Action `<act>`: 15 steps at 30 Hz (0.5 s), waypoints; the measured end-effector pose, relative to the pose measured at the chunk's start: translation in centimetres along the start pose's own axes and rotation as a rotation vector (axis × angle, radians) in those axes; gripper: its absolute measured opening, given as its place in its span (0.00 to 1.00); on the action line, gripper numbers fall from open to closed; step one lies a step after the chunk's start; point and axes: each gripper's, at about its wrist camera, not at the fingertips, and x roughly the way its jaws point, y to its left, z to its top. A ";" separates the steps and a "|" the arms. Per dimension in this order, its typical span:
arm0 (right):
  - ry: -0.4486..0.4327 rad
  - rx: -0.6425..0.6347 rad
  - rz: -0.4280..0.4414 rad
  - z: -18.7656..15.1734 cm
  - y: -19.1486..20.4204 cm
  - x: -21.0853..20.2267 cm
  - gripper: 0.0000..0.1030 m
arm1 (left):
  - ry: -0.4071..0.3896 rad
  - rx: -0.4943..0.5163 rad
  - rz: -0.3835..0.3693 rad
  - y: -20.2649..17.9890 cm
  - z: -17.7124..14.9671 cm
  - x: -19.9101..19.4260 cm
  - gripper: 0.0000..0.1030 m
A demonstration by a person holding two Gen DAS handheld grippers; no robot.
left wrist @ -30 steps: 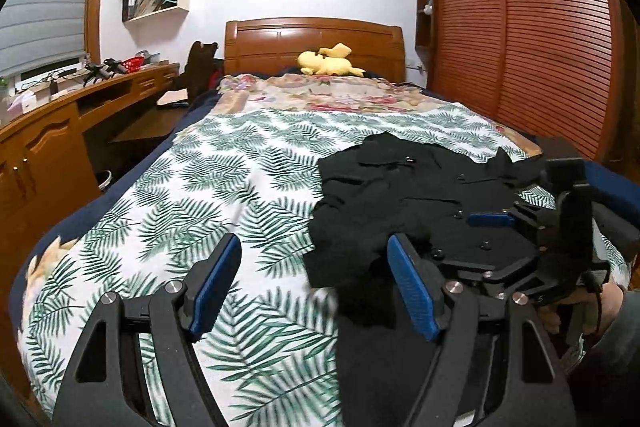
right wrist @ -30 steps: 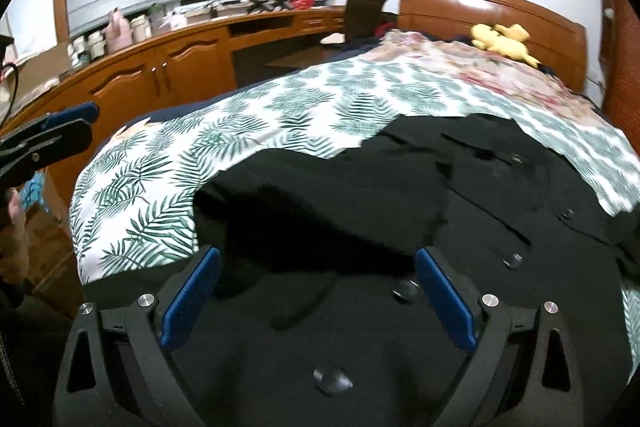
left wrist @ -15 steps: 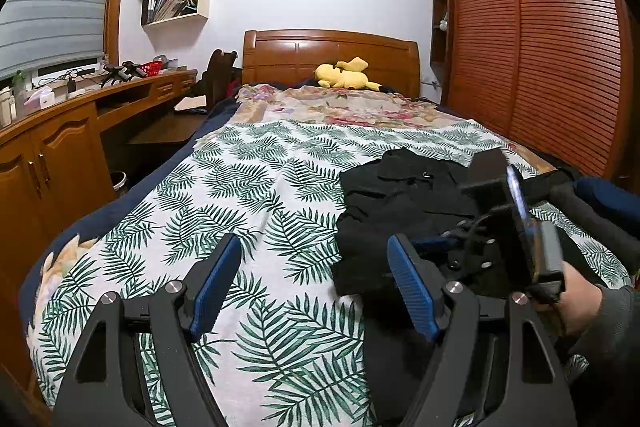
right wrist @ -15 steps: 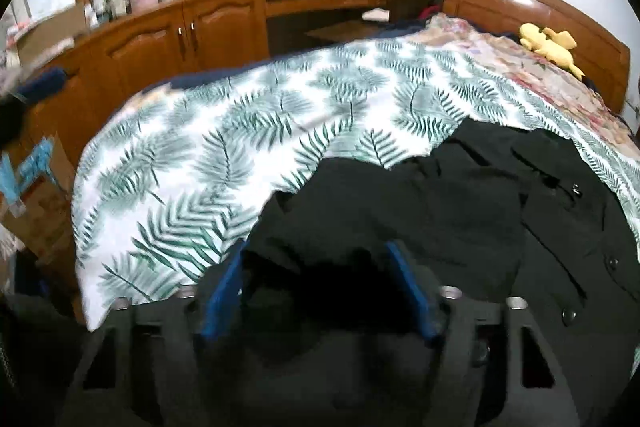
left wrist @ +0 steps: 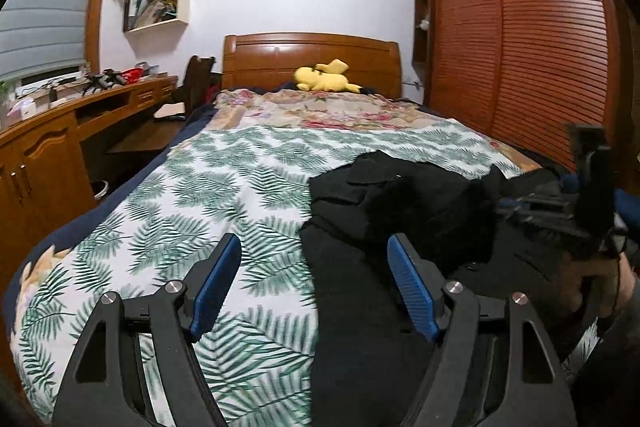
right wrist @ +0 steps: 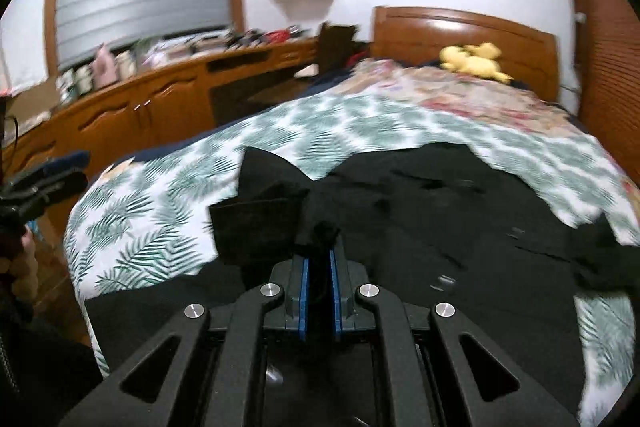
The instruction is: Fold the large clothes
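A large black buttoned garment lies on the right half of the bed, on the fern-print cover. My left gripper is open and empty, hovering over the garment's left edge near the foot of the bed. My right gripper is shut on a bunched fold of the black garment and holds that part lifted, with a flap hanging to the left. The right gripper also shows in the left wrist view at the right edge.
A yellow plush toy lies by the wooden headboard. A long wooden desk with cupboards runs along the left of the bed. A slatted wardrobe stands on the right. A floral cover lies at the bed's head.
My right gripper went from open over the garment to shut on a fold of it and lifted that part. My left gripper stayed open and drew back a little.
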 end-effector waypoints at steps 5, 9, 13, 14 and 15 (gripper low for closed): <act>0.039 0.115 -0.115 -3.0 -5.1 -0.7 0.08 | 0.025 0.022 -0.035 -2.7 0.1 1.5 0.74; 0.112 0.149 -0.196 -5.3 -8.5 -0.1 0.09 | 0.038 0.033 -0.065 -4.9 0.3 2.6 0.74; 0.134 0.149 -0.262 -6.0 -9.8 -0.1 0.09 | 0.049 0.046 -0.094 -7.4 0.6 3.8 0.74; 0.136 0.146 -0.275 -5.8 -9.6 0.0 0.09 | 0.054 0.047 -0.103 -8.0 0.5 4.1 0.74; 0.136 0.144 -0.286 -5.7 -9.8 0.0 0.10 | 0.062 0.051 -0.112 -8.6 0.5 4.5 0.74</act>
